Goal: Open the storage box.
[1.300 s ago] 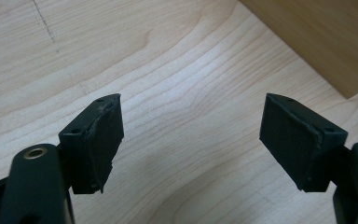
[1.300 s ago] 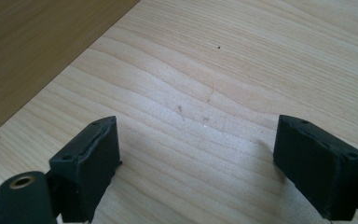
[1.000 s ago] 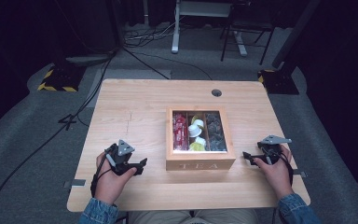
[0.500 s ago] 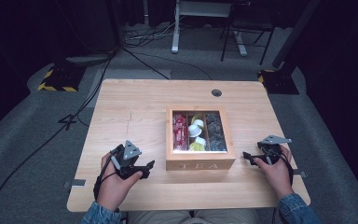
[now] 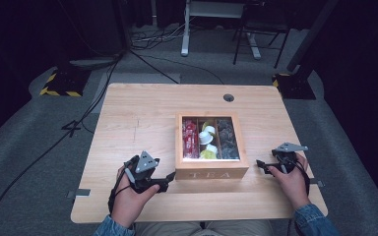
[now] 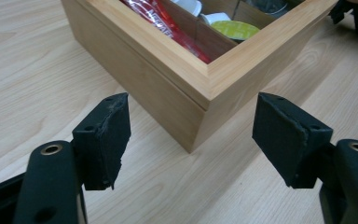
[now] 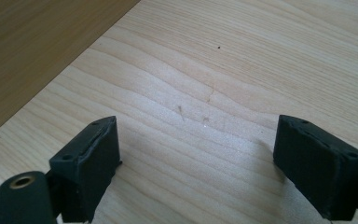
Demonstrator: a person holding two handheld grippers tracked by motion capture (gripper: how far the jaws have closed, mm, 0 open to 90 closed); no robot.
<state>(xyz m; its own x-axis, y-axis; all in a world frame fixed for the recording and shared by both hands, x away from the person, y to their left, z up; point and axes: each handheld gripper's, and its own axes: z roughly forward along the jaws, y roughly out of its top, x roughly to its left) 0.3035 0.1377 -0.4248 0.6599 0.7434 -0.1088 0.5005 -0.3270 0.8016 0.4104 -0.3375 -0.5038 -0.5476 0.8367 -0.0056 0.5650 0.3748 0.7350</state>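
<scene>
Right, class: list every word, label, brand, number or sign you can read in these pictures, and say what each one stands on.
"TEA": on the front wall of the wooden box, in the high view.
Print on the red packets in the box's left compartment: too small and blurred to read.
Left gripper and right gripper: no readable markings.
Table: none.

The wooden tea box (image 5: 211,167) blocks the left gripper (image 6: 191,135), its near corner just ahead of the spread jaws. Bare tabletop (image 5: 142,113) lies open left, beyond and around the right gripper (image 7: 196,154).
</scene>
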